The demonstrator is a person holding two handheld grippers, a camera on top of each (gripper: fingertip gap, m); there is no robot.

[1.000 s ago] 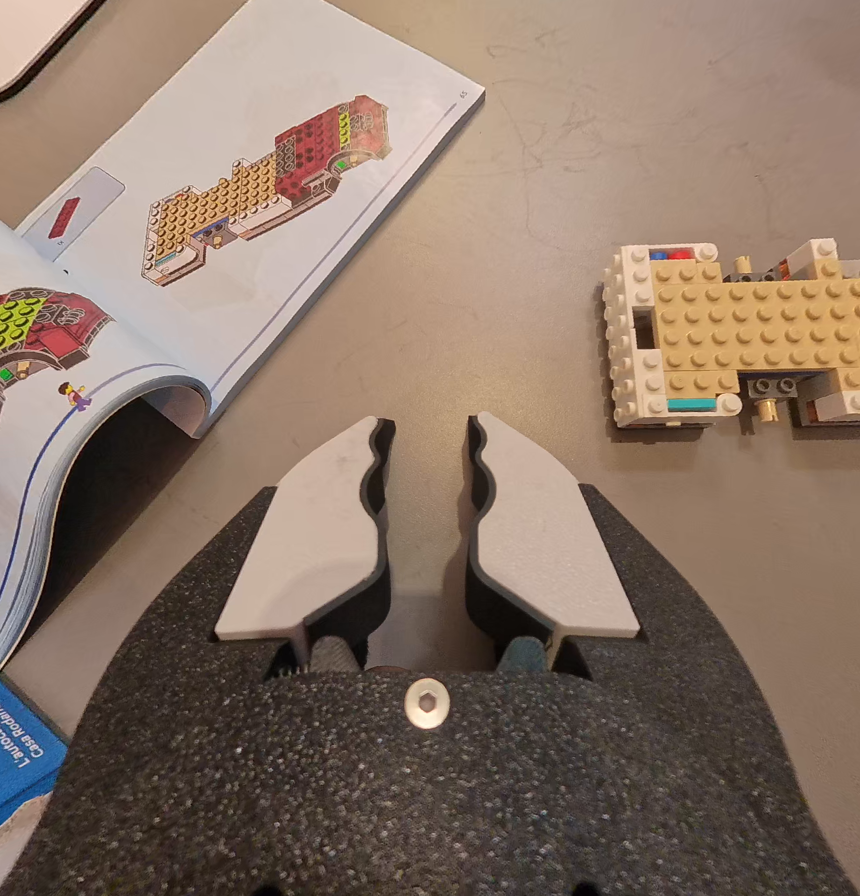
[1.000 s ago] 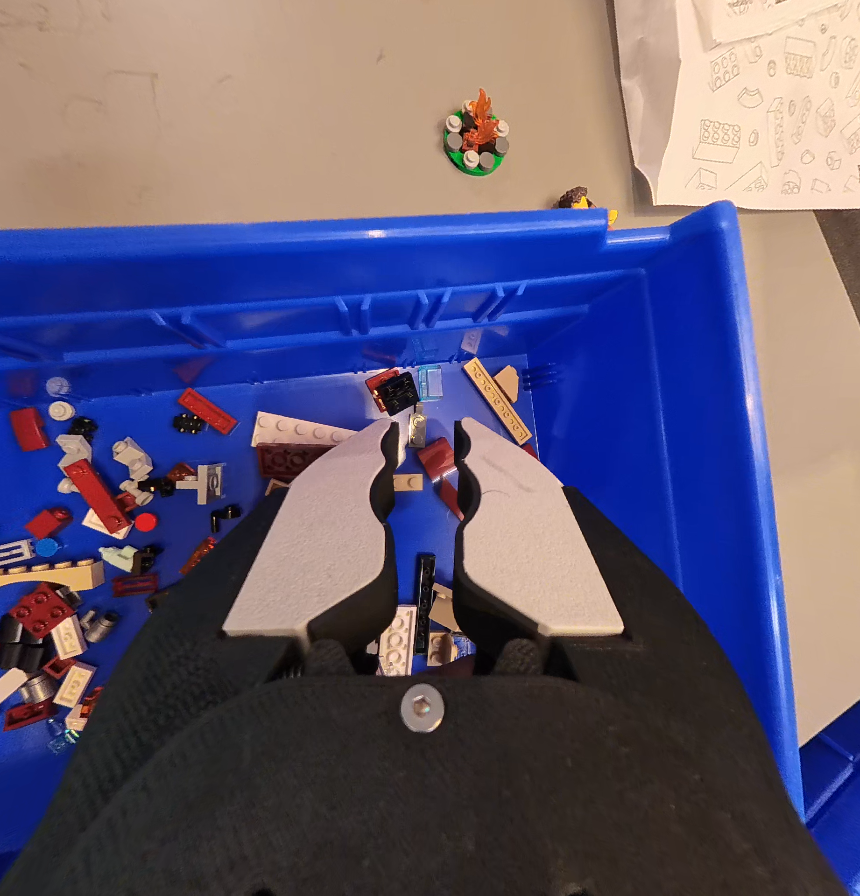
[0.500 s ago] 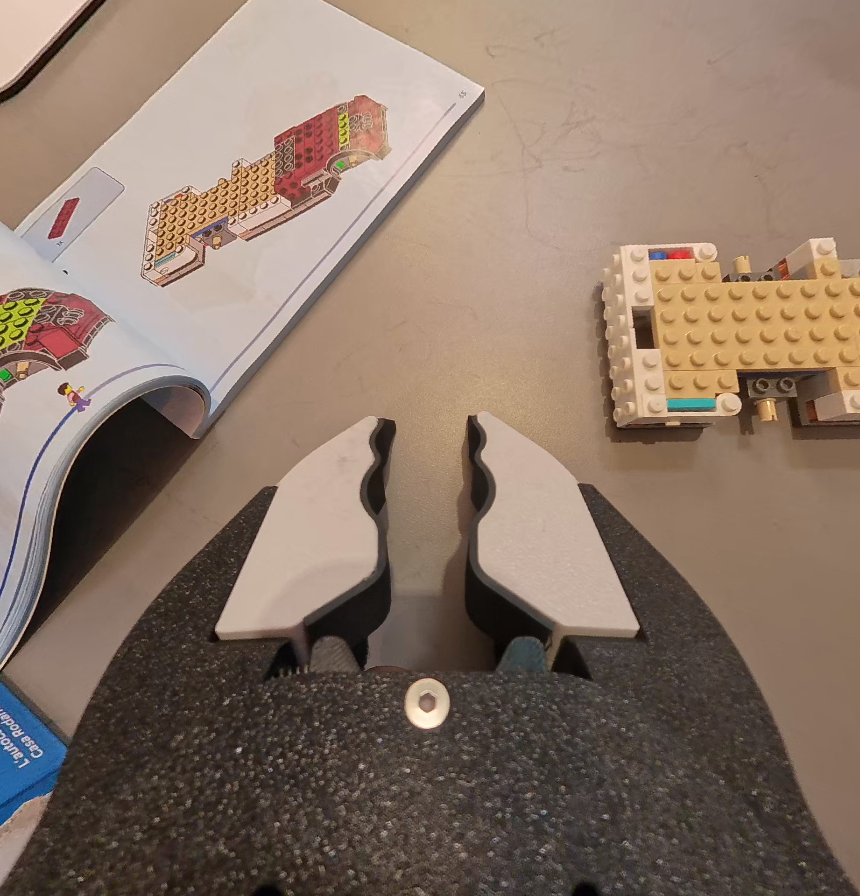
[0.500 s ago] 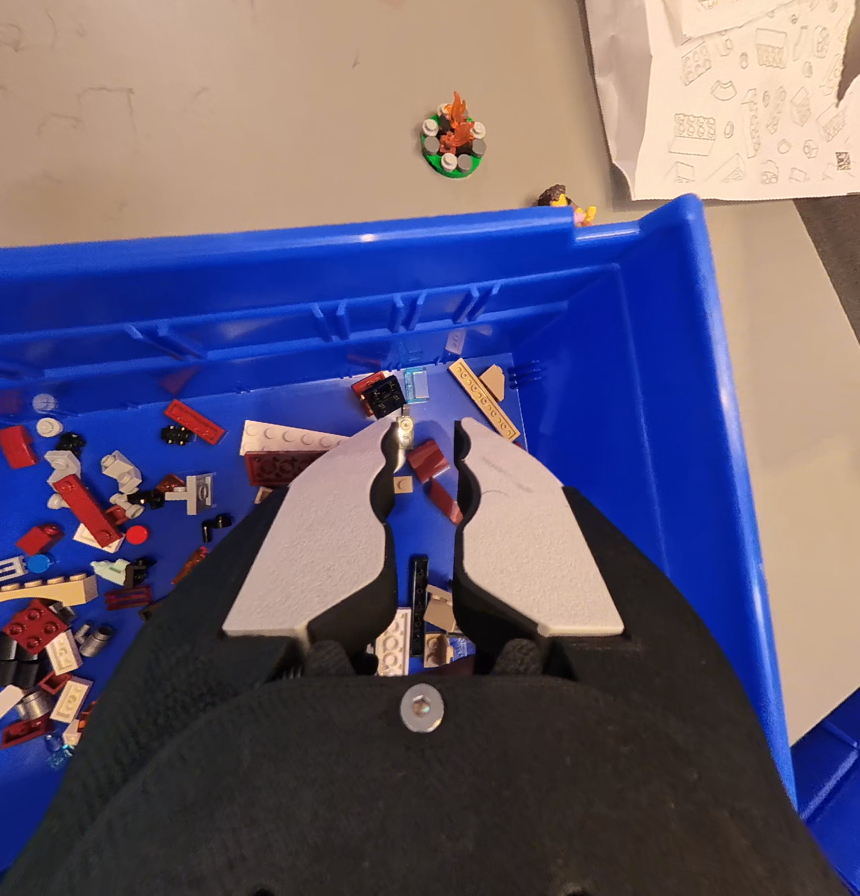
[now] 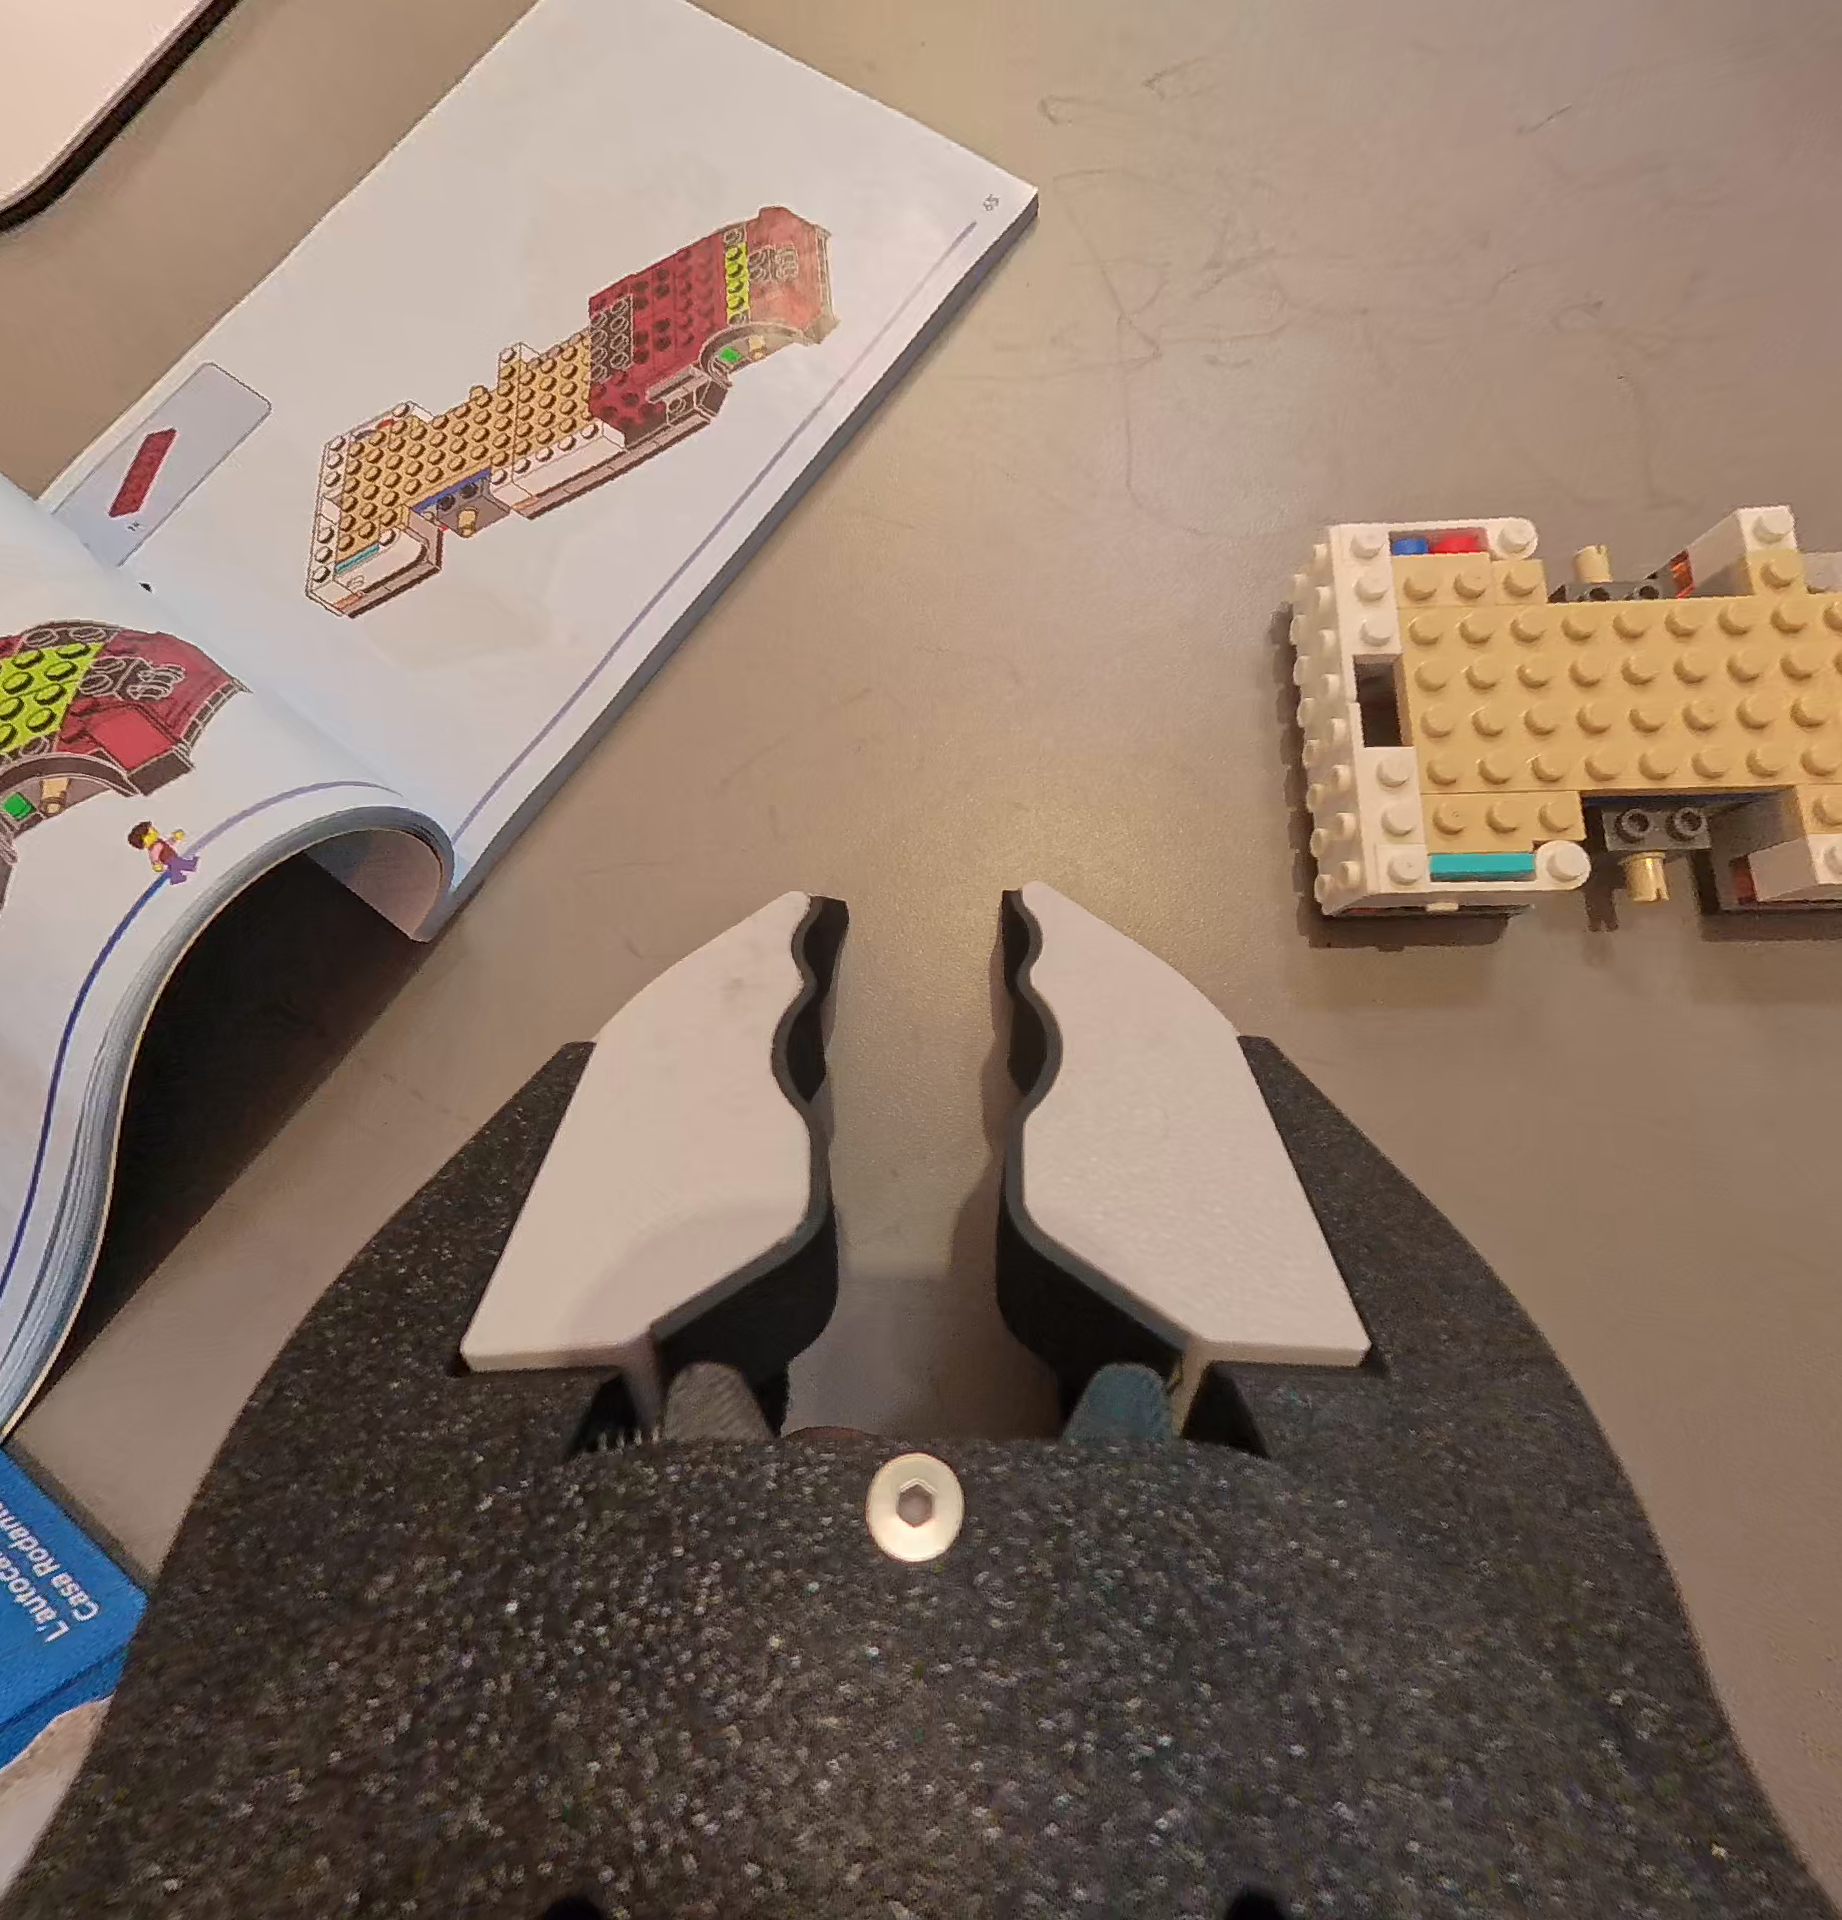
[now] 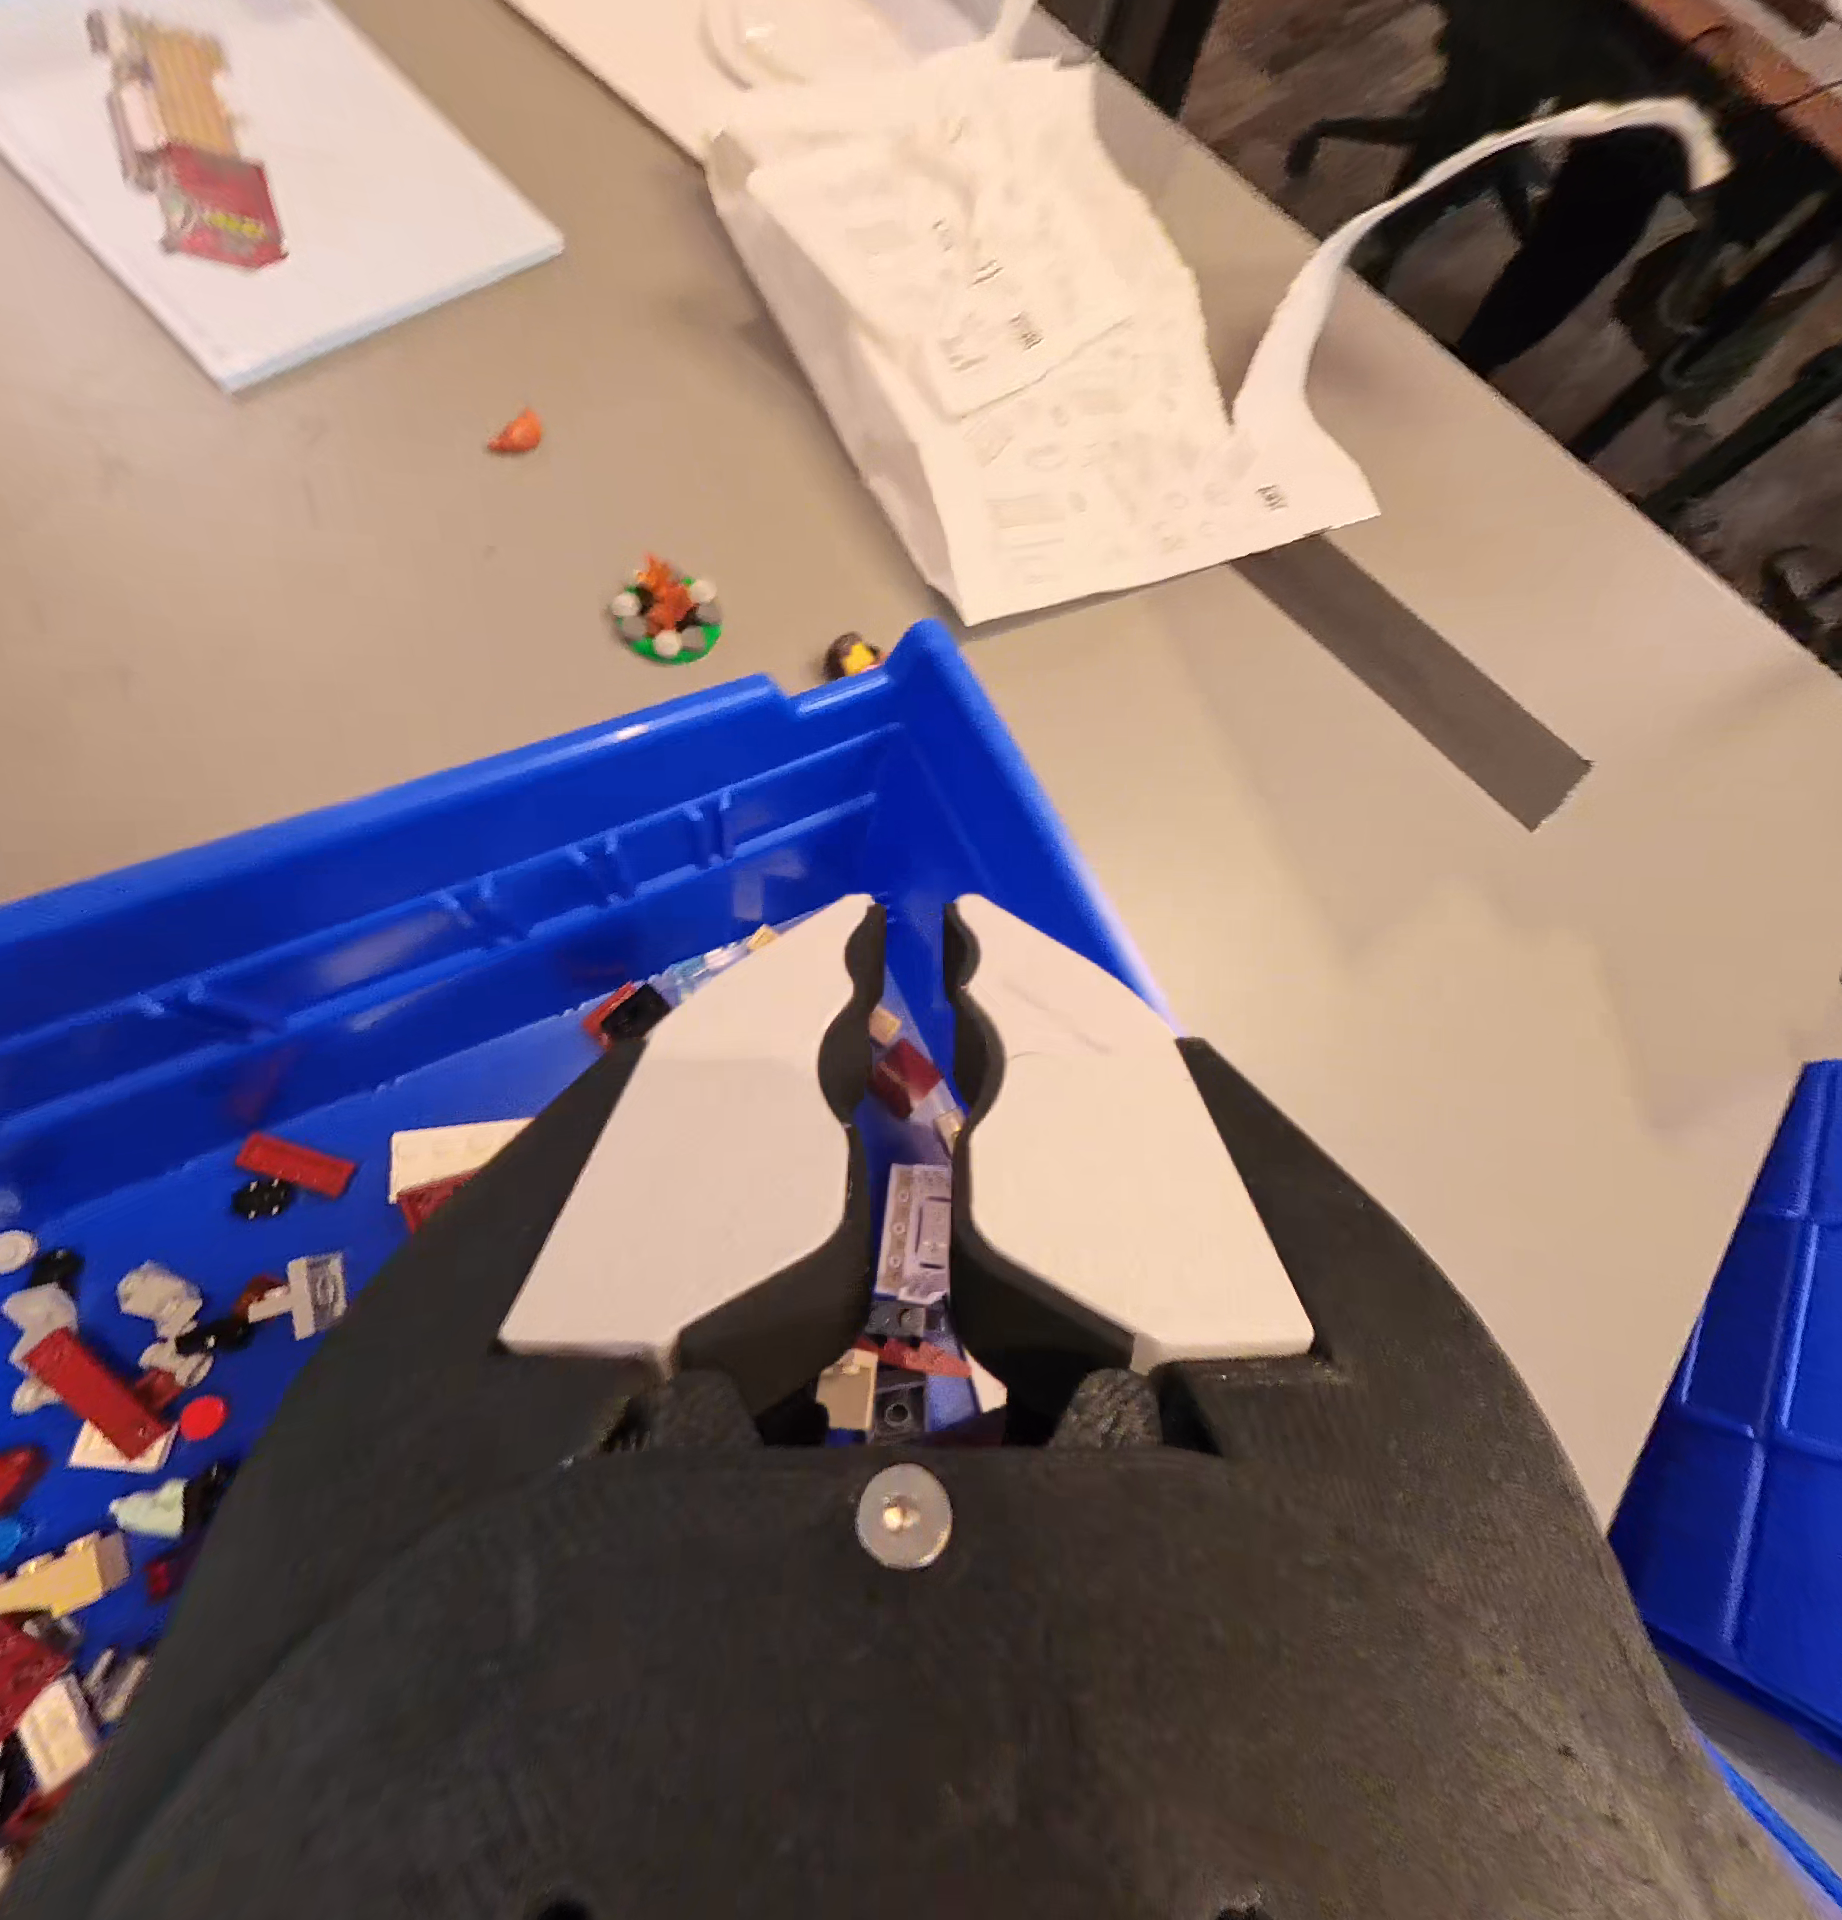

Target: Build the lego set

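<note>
My left gripper point(image 5: 922, 904) is open and empty, low over the bare grey table point(image 5: 1000, 468). An open instruction booklet point(image 5: 543, 343) lies to its left, and a tan and white brick build point(image 5: 1623, 696) lies to its right. My right gripper point(image 6: 912, 909) hangs over the far right corner of a blue bin point(image 6: 429, 883) of loose bricks. Its jaws stand a narrow gap apart, and the bin's blue wall shows between the tips. A dark red piece point(image 6: 901, 1075) and other loose pieces on the bin floor show through the gap lower down.
Beyond the bin lie a small green campfire build point(image 6: 668, 618), a minifigure point(image 6: 855, 655), an orange piece point(image 6: 519, 431), a white paper bag point(image 6: 1052, 364) and a booklet point(image 6: 273, 177). A second blue bin point(image 6: 1790, 1403) stands at the right. A blue box point(image 5: 23, 1590) lies beside my left gripper. My right fingertips sit around 45 centimeters from my left ones. My right tips are roughly 15 centimeters from the minifigure point(image 6: 855, 655).
My right gripper's jaws have narrowed, and it has tilted up and turned, so more of the table beyond the bin shows. My left gripper has not moved.
</note>
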